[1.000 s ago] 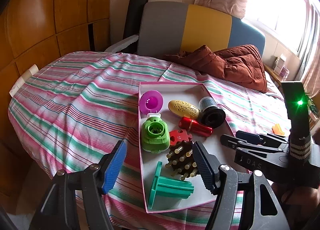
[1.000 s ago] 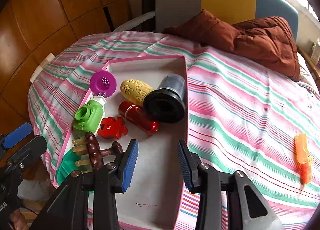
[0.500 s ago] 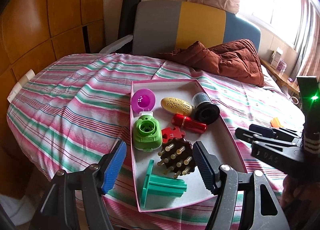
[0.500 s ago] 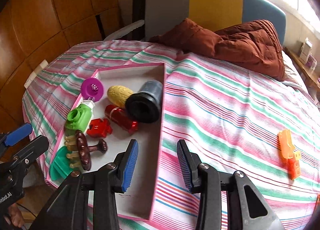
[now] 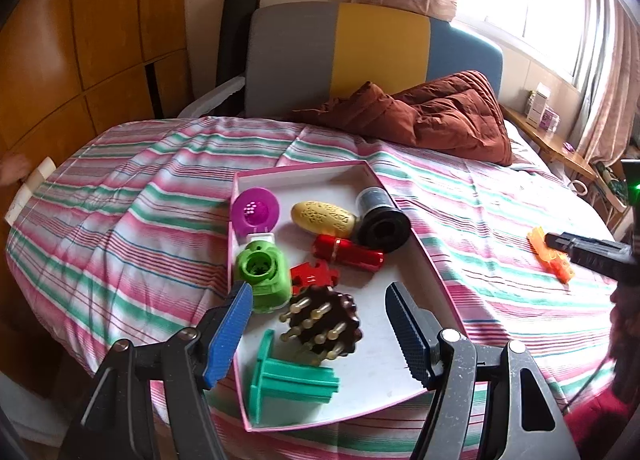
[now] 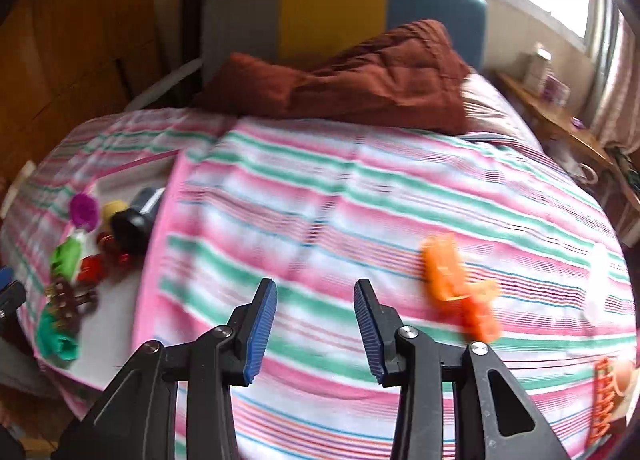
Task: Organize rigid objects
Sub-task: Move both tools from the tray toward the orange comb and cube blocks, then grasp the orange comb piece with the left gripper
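A pink-rimmed tray [image 5: 436, 264] on the striped bed holds several toys: a purple disc [image 5: 255, 211], a yellow oval [image 5: 323, 217], a black cylinder [image 5: 380, 220], a red tube [image 5: 347, 253], a green block [image 5: 262, 274], a brown peg brush [image 5: 322, 322] and a teal piece [image 5: 290, 378]. My left gripper [image 5: 318, 334] hovers open over the tray's near end, nothing between its fingers. My right gripper [image 6: 315, 330] is open and empty above bare bedspread. An orange toy [image 6: 458, 286] lies on the bed to its right; in the left wrist view the orange toy [image 5: 550, 254] sits beside the right gripper.
A rust-brown quilt [image 5: 432, 116] is bunched at the head of the bed, before a grey, yellow and blue headboard [image 5: 360, 48]. Wooden panels [image 5: 80, 40] line the left wall. A wooden side table [image 5: 560, 148] stands at the right under the window. Another orange piece [image 6: 604, 392] shows at the right edge.
My right gripper has swung right, off the tray and over the bedspread toward the orange toy. The left gripper shifted slightly, still over the tray's near end. Both stayed open.
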A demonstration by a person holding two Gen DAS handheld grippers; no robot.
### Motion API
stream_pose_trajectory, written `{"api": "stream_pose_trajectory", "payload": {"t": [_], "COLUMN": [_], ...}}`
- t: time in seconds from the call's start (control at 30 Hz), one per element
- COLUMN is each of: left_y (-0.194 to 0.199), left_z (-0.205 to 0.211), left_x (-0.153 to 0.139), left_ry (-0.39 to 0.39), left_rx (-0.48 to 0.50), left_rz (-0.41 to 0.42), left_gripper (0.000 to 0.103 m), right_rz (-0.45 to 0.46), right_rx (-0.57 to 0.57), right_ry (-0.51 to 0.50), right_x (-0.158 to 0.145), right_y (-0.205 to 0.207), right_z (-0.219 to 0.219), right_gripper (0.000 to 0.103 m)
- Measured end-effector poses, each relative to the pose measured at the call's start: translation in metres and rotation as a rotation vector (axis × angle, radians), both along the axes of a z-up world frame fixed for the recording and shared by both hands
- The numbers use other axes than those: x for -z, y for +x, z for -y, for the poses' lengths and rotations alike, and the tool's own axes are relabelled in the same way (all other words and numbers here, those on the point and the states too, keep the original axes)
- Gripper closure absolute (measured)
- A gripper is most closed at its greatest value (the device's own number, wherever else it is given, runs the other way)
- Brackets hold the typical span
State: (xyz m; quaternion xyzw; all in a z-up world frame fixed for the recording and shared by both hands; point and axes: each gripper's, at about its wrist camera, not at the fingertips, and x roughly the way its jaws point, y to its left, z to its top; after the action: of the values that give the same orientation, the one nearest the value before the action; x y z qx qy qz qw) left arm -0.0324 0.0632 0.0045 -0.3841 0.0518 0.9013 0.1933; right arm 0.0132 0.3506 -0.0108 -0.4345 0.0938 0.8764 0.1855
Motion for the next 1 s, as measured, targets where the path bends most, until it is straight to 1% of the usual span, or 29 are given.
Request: {"api": "stream_pose_trajectory", "payload": {"t": [0.13,0.17,0.23,0.3,0.37,0.43,0.53,0.63,0.7,0.9,1.0], "left_y": [0.002,0.002,0.003,0.003,0.004,0.005,0.007,0.009,0.010,0.016,0.020], "left_z": [-0.010,-0.013,-0.018,-0.025,-0.032,-0.040,-0.052,-0.065,-0.075,-0.107,-0.130], "left_x": [0.000,-0.001,-0.001,-0.002,-0.002,-0.002,-0.002,-0.001,0.000,0.001,0.003], "left_ry": [-0.010,-0.013,-0.021,-0.026,-0.029,-0.036,-0.041,-0.045,-0.046,-0.042,-0.038], "left_rx": [0.023,0.028,0.039,0.050,0.064,0.081,0.105,0.131,0.150,0.221,0.274], "left_rz": [-0.003,-0.003,-0.005,-0.007,-0.008,-0.008,-0.008,0.000,0.004,0.016,0.029], "left_gripper": [0.033,0.033,0.033,0.033,0.033,0.033,0.033,0.033,0.033,0.033,0.033], "right_rz": [-0.017,-0.027,-0.050,-0.057,-0.115,-0.127,-0.130,-0.117,-0.117,-0.163,-0.175], "right_rx": [0.149,0.189,0.295,0.411,0.472,0.505,0.522,0.543,0.569,0.695,0.723], "right_ry": [0.036,0.031,-0.002,-0.068,-0.116,-0.128,-0.168,-0.156,-0.167,-0.259,-0.304], "right_x": [0.002,0.003,0.010,0.015,0.011,0.010,0.012,0.013,0.015,0.021,0.025], "right_y": [0.021,0.026,0.041,0.054,0.065,0.071,0.074,0.075,0.080,0.106,0.113], "right_z": [-0.049,-0.061,-0.085,-0.106,-0.119,-0.125,-0.129,-0.131,-0.134,-0.158,-0.164], "right_gripper": [0.063,0.063,0.063,0.063,0.063,0.063,0.063,0.063,0.063,0.063,0.063]}}
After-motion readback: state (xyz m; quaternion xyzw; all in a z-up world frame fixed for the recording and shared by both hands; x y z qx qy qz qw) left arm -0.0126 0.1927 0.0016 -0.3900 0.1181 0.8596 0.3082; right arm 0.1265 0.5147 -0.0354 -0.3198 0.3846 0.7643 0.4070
